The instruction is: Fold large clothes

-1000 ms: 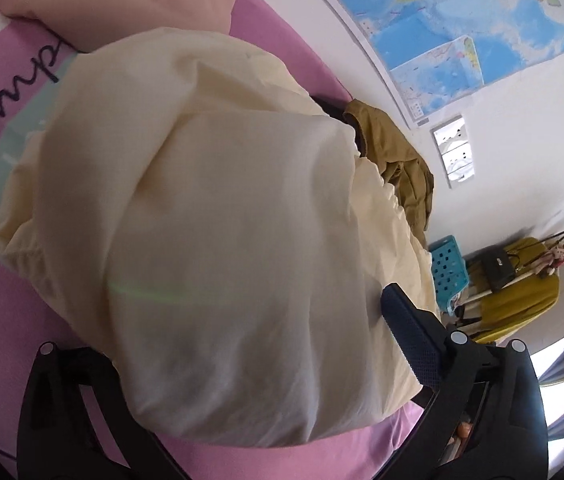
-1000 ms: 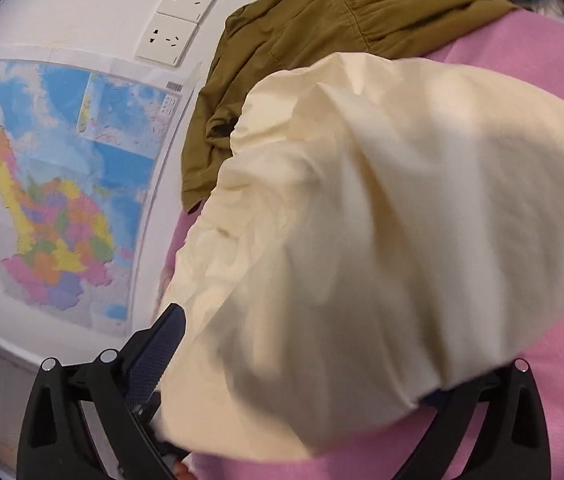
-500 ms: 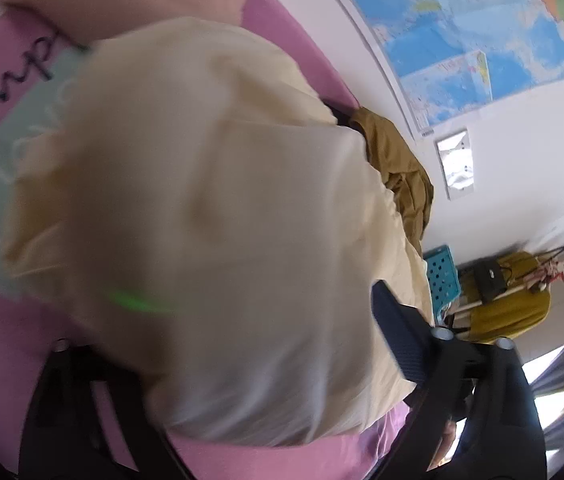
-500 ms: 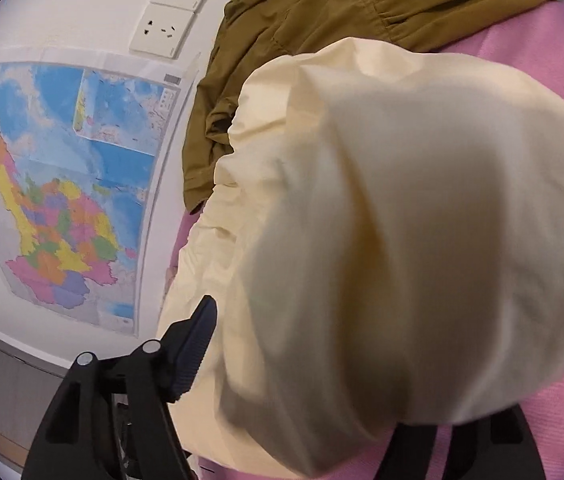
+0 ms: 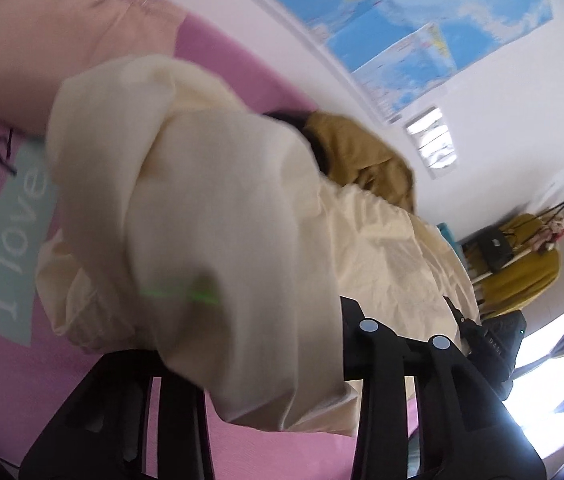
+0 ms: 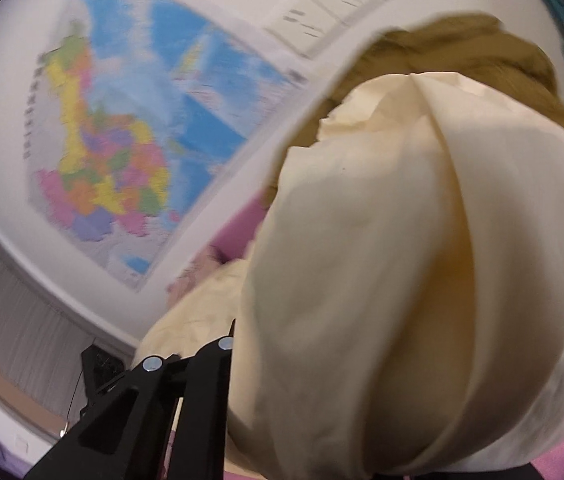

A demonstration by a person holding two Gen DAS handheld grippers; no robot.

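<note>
Cream garment [image 5: 242, 216]: bunched in a loose heap on the pink bed cover [image 5: 94, 368], partly overlapping the cover's pale blue printed panel [image 5: 14, 248] reading "I love". Its near edge is gathered up toward both cameras.

Left gripper [image 5: 266, 392]: jaws closing, with a thick fold of the cream fabric between them. The right-hand finger [image 5: 361, 344] presses against the cloth; the left-hand finger is largely covered by it. The fold rises off the bed cover at this point, so the gripper is grasping the garment.

Right gripper [image 6: 321, 420]: jaws closing on the same garment [image 6: 401, 260]. One black finger [image 6: 210, 392] shows at the lower left, flush against the fabric; the other is hidden under the bulging cloth. The fabric fans out in deep pleats from the grip point, consistent with a firm clench.

Surroundings: an olive-brown garment [image 5: 361, 160] lies on the bed just beyond the cream one, against the wall. A wall map [image 6: 130, 132] hangs above, with a strip of wall sockets [image 5: 433, 144] near it. A pink pillow [image 5: 62, 40] sits at the far end of the bed. A yellow garment on a rack [image 5: 521, 264] stands well apart. The right wrist view is motion-blurred.
</note>
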